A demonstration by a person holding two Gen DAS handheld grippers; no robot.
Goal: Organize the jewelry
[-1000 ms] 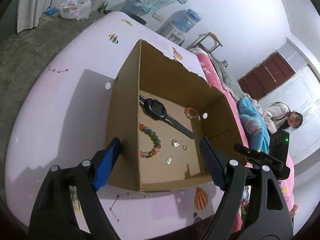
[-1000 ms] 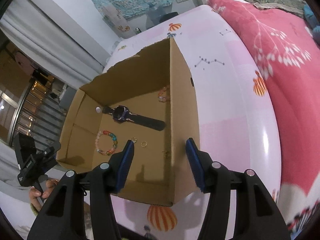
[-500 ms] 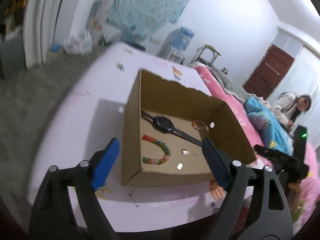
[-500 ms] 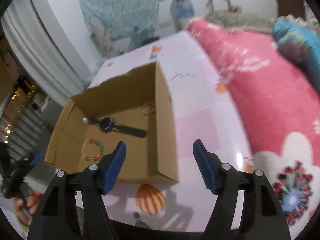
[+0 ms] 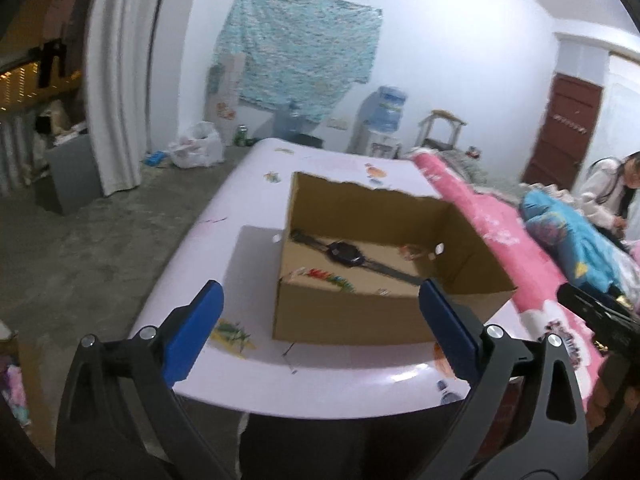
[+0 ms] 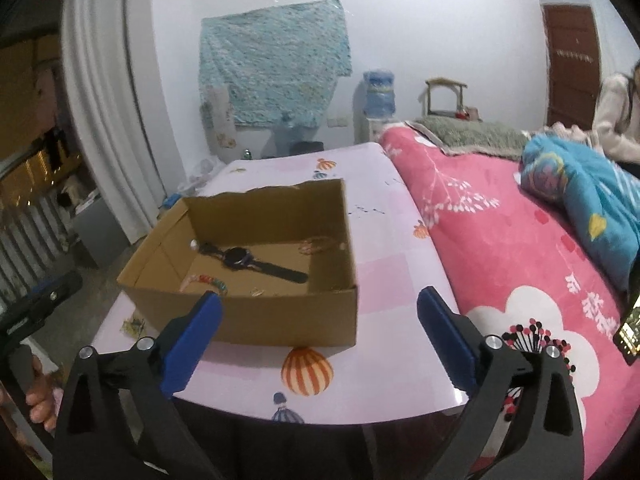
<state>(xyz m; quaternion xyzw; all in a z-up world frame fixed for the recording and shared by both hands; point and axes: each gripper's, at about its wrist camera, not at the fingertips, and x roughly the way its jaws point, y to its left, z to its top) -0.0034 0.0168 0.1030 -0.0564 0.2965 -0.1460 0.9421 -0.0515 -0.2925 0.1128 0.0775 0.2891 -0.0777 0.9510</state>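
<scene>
Both grippers spread wide and empty, jaws just opened, short of the open brown cardboard box (image 6: 256, 320).
Left gripper (image 5: 320, 332) and right gripper (image 6: 320, 332) hold nothing; inside the box lie a stiff black wristwatch (image 6: 240, 258), best pinched across its strap, and a light, floppy multicoloured bead bracelet (image 5: 328, 278).

One cardboard box (image 6: 256, 320) stands on the one bench (image 6: 392, 280). In it lie one black wristwatch (image 6: 240, 258), one multicoloured bead bracelet (image 6: 210, 281) at its 7 o'clock, and one orange-pink bracelet (image 6: 316, 245) at its 2 o'clock. The small metal pieces near the front wall are too blurred to count. Two grippers are in view, one per camera: left gripper (image 5: 318, 336), right gripper (image 6: 318, 336).
</scene>
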